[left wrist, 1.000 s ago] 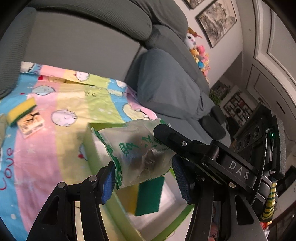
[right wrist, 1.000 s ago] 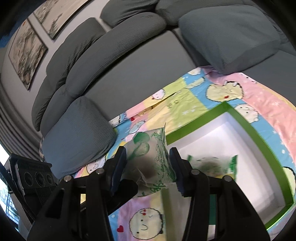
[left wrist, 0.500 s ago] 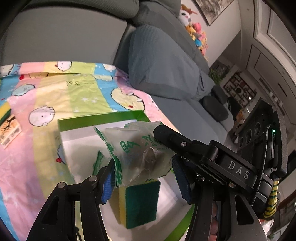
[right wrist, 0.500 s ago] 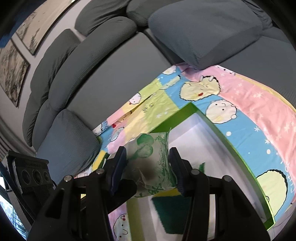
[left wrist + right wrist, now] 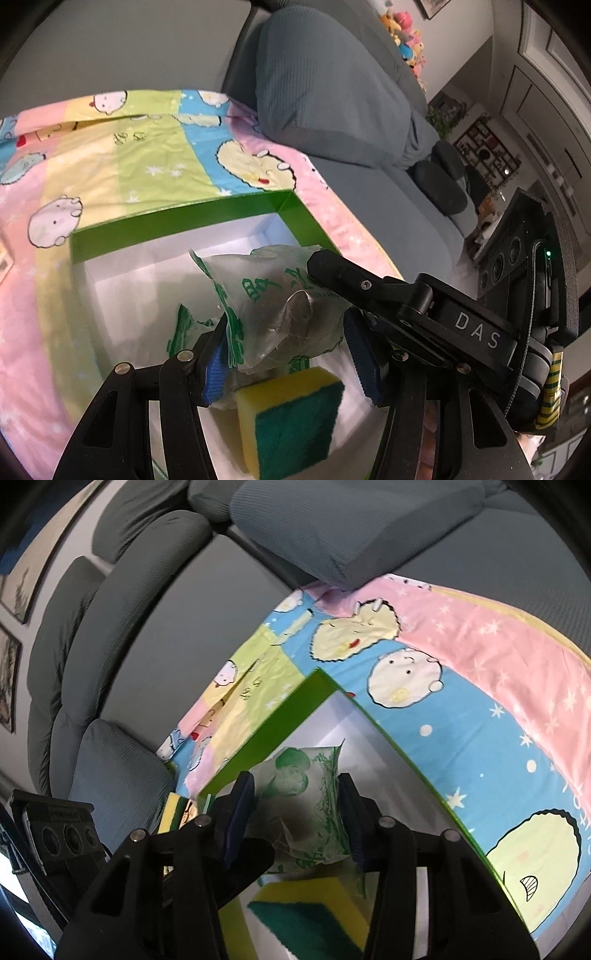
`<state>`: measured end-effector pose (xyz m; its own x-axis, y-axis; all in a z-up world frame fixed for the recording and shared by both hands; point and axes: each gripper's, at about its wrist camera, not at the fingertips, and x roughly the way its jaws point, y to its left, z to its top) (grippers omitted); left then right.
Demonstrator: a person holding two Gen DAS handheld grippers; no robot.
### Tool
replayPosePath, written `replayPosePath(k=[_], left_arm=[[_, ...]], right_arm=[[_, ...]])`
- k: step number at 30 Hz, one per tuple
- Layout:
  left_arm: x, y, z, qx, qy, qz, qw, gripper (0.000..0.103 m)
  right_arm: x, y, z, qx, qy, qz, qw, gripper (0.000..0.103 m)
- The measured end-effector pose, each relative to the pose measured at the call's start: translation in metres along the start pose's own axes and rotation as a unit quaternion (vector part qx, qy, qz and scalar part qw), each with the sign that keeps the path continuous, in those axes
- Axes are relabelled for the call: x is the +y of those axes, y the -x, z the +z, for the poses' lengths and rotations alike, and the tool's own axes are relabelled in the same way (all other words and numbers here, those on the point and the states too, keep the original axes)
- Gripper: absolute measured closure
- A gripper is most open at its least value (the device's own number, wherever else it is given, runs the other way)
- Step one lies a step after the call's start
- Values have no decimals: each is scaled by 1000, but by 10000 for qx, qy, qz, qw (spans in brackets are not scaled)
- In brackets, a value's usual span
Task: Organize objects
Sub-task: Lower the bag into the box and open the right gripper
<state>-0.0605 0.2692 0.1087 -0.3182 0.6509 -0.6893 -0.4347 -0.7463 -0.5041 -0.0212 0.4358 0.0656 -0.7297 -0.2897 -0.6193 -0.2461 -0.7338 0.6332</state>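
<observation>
Packet [image 5: 273,314]: hanging over the white floor of the green box [image 5: 177,218], both grippers gripping it.
Left gripper [image 5: 284,362]: clamping the near end.
Right gripper [image 5: 295,812]: clamping the other end, having just tightened.
Below: sponge [image 5: 291,417] lying directly under the packet.

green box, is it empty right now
No, a yellow and green sponge already lies on the white floor of the green box, below the plastic packet held above it.

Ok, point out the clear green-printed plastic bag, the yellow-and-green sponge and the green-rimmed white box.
Clear green-printed plastic bag [image 5: 273,306]: left wrist view, its crinkled middle.
Yellow-and-green sponge [image 5: 295,428]: left wrist view, its green scouring face.
Green-rimmed white box [image 5: 177,221]: left wrist view, its far green wall.
</observation>
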Motion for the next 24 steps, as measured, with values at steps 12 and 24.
replayPosePath(k=[12, 24], left_arm=[[9, -7, 0, 112, 29, -133, 9998, 44], [7, -22, -5, 241, -191, 720, 9969, 44]], right_arm=[[-3, -8, 1, 66, -22, -310, 9995, 59], [-6, -19, 1, 214, 41, -924, 9955, 80]])
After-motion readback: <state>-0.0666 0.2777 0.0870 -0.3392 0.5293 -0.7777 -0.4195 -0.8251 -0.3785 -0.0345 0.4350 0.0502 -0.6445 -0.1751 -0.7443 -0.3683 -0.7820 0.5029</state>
